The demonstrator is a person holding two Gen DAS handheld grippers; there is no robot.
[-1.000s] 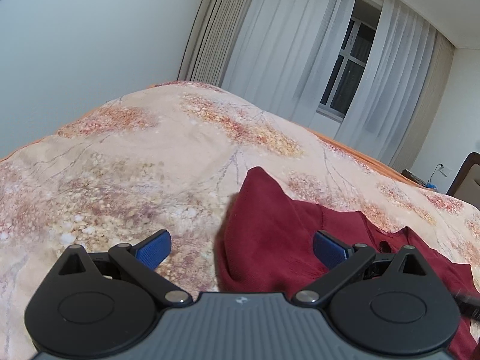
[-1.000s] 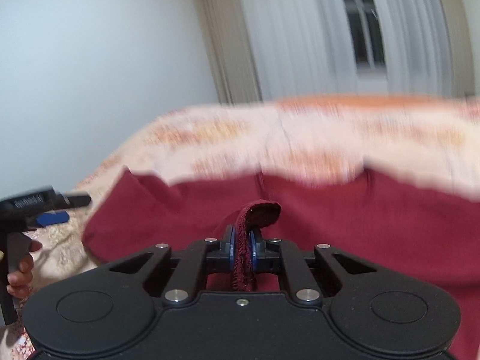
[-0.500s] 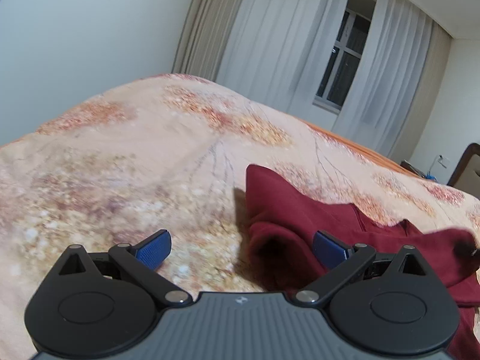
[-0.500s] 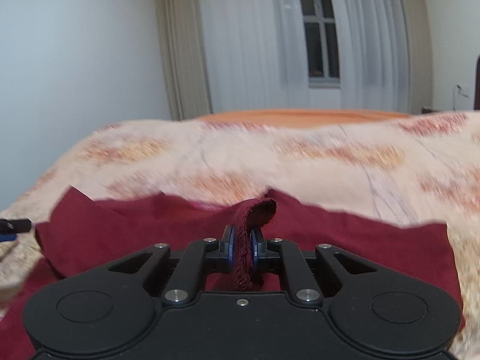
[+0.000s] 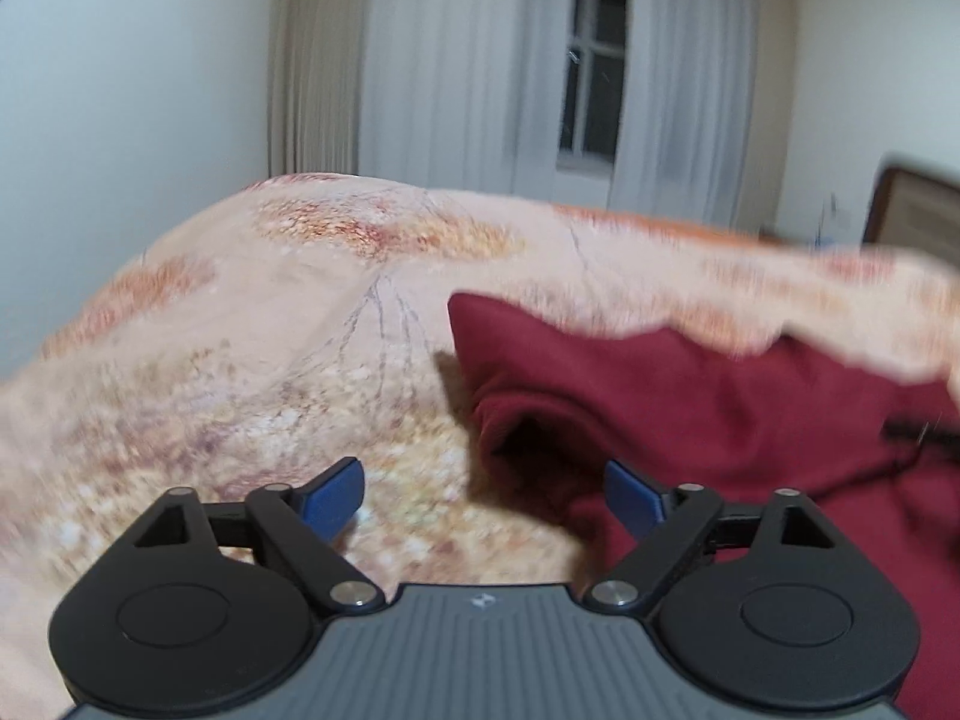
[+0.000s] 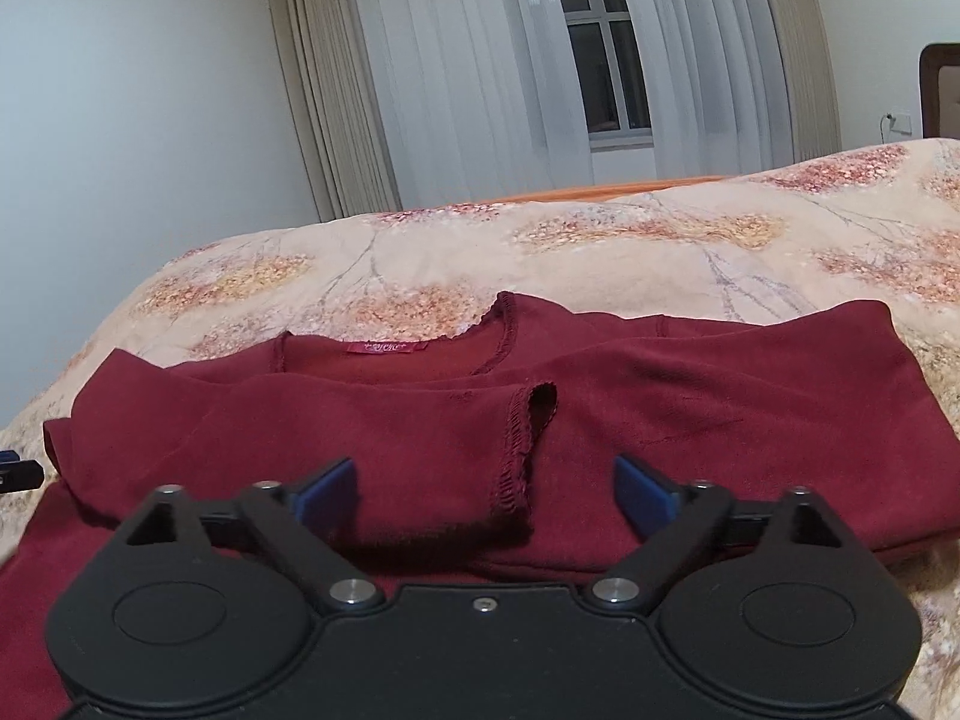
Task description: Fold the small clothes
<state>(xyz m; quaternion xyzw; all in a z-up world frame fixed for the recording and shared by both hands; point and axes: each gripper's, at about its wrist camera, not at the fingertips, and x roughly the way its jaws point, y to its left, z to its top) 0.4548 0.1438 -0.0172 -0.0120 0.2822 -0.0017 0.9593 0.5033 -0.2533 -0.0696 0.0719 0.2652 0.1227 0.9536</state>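
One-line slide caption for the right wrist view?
Right gripper, jaws just opened, above the sleeve cuff folded across the red top.

Left gripper: black linkage arms, two round black discs, silver pivot screws, blue finger pads, ribbed grey centre body with small white logo. Right gripper: same black linkages and discs, blue pads, silver screws, plain black centre body.

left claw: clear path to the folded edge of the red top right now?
Probably yes. The left claw is open, and the red top's folded edge sits just ahead on the bedspread, nothing between.
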